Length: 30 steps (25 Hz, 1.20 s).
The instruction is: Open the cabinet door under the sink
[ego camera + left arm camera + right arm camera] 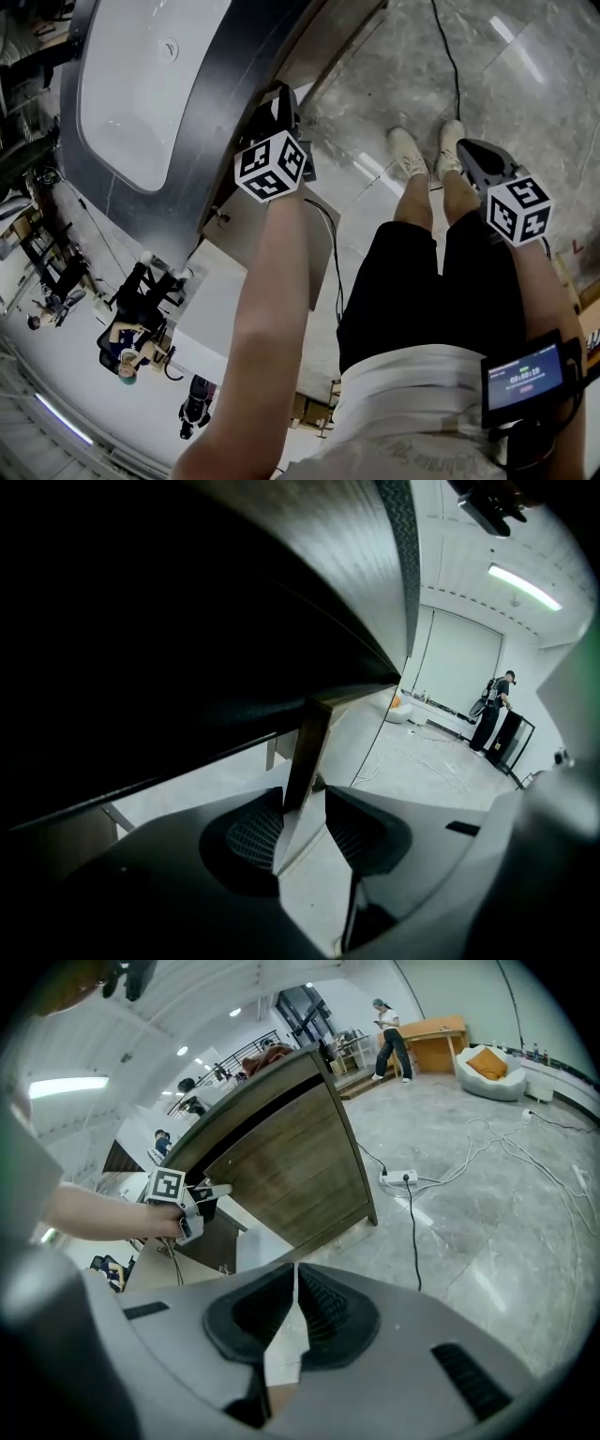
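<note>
Cabinet door under the sink already stands swung out at centre-left, left gripper jaws apart straddling its edge without clamping, right gripper closed and empty at right, so opening looks mostly done, only letting go left.

Left gripper: grey shell, fitted with black ribbed pads.
Right gripper: built alike, grey and black.
Marker cubes: white, printed with black squares.
Shorts: black.
Shirt: white.
Shoes: pale.
Wrist screen: black-cased, lit, worn on the right forearm.
</note>
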Available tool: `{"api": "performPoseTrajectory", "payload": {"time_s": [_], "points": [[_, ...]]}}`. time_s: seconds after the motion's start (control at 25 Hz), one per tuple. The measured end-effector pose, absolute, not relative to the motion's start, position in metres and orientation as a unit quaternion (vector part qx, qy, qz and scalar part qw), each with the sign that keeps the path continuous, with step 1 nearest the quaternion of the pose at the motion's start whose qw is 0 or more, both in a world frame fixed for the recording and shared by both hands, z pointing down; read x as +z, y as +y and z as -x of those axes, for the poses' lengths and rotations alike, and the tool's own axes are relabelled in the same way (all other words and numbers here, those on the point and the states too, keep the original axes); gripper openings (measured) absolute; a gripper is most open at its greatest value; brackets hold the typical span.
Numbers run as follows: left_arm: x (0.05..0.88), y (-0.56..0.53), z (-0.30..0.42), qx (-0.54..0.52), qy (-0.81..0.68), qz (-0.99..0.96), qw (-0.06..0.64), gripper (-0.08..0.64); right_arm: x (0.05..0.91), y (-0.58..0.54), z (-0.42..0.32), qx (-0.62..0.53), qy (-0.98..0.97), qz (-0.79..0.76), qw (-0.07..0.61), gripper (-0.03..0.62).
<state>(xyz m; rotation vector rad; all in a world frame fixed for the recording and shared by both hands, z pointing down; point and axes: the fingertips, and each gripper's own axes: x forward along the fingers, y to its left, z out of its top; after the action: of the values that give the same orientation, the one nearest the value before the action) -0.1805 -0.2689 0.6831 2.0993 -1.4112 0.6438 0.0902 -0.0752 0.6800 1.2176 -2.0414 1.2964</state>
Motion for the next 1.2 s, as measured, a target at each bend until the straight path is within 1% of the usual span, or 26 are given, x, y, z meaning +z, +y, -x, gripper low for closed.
{"api": "performPoseTrajectory", "payload": {"time_s": [0.08, 0.24, 0.52, 0.68, 0.76, 1.2], "points": [[0.683, -0.273, 0.178, 0.236, -0.526, -0.775, 0.259, 0.143, 0.679, -0.082, -0.097, 0.466, -0.735, -0.443, 0.214, 0.026], [0.686, -0.267, 0.187, 0.242, -0.524, -0.778, 0.249, 0.133, 0.68, -0.084, -0.088, 0.461, -0.735, -0.448, 0.213, 0.026], [0.688, -0.238, 0.168, 0.264, -0.495, -0.793, 0.237, 0.107, 0.674, -0.088, -0.099, 0.446, -0.742, -0.452, 0.213, 0.026], [0.693, -0.217, 0.135, 0.282, -0.476, -0.801, 0.23, 0.095, 0.679, -0.085, -0.124, 0.447, -0.743, -0.451, 0.211, 0.026], [0.693, -0.208, 0.13, 0.289, -0.468, -0.803, 0.229, 0.09, 0.679, -0.083, -0.124, 0.45, -0.742, -0.45, 0.21, 0.026], [0.702, -0.166, 0.123, 0.313, -0.461, -0.793, 0.247, 0.077, 0.688, -0.062, -0.117, 0.467, -0.735, -0.445, 0.208, 0.026]]}}
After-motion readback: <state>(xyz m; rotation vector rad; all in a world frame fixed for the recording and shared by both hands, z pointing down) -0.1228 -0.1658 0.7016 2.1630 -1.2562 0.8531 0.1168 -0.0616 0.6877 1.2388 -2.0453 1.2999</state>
